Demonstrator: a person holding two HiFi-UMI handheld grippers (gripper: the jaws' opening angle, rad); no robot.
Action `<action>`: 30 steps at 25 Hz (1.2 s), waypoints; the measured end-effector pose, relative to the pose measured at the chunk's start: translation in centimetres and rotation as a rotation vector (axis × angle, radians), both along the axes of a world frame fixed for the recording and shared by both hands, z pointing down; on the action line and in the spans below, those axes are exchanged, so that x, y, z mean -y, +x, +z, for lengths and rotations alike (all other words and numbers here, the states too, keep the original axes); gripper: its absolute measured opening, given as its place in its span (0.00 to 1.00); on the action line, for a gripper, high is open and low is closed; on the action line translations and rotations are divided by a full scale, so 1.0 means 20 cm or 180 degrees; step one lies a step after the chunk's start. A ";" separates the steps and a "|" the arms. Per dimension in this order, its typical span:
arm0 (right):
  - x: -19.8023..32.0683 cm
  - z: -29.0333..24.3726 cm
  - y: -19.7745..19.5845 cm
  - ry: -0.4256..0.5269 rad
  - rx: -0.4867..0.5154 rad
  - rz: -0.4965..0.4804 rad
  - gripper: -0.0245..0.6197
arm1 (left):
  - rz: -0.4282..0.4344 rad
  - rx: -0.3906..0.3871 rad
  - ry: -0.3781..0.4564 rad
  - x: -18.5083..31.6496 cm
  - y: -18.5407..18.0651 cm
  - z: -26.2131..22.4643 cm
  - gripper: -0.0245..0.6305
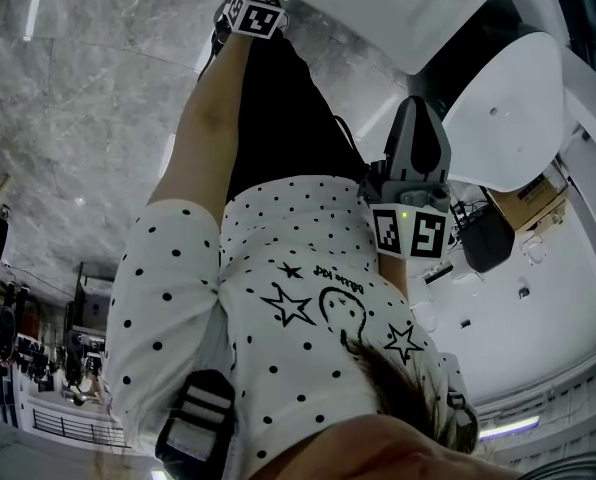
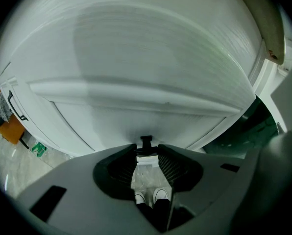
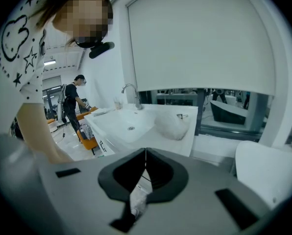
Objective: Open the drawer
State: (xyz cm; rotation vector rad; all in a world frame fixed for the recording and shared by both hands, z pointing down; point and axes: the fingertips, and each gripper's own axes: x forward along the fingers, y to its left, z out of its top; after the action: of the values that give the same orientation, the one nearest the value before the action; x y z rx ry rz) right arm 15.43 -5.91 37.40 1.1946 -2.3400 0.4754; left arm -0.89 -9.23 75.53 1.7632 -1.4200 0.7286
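A white drawer front (image 2: 136, 53) fills the left gripper view, with a long raised handle ledge (image 2: 136, 93) running across it. My left gripper (image 2: 147, 150) is held close under that ledge, near the front's lower edge. Its jaws stand a little apart with nothing between them, and floor and two shoes show through the gap. In the head view the left gripper (image 1: 254, 13) is at the end of an outstretched arm, by a white cabinet (image 1: 428, 18). My right gripper (image 3: 145, 153) is shut and empty, held back near my chest (image 1: 418, 118) and facing a washbasin.
A white washbasin counter (image 3: 136, 124) with a tap (image 3: 131, 93) lies ahead of the right gripper, under a white panel (image 3: 200, 38). A rounded white fixture (image 3: 268, 170) is at the right. A person (image 3: 70, 99) stands far left near an orange stool (image 3: 89, 142). The floor (image 1: 88, 78) is grey marble.
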 end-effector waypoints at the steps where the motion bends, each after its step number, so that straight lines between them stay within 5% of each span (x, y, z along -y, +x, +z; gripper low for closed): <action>1: 0.00 0.00 0.00 -0.0002 -0.0005 0.0000 0.06 | 0.0006 0.0001 -0.0002 0.00 0.00 0.00 0.25; 30: -0.12 -0.01 -0.16 0.0011 -0.0079 -0.0189 0.06 | 0.0046 -0.0082 0.0046 -0.19 -0.02 -0.01 0.25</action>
State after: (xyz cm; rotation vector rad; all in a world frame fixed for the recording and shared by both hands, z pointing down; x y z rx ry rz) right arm 12.15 -3.56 37.28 1.1231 -2.3490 0.4339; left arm -1.25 -5.37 75.34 1.7895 -1.4002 0.7024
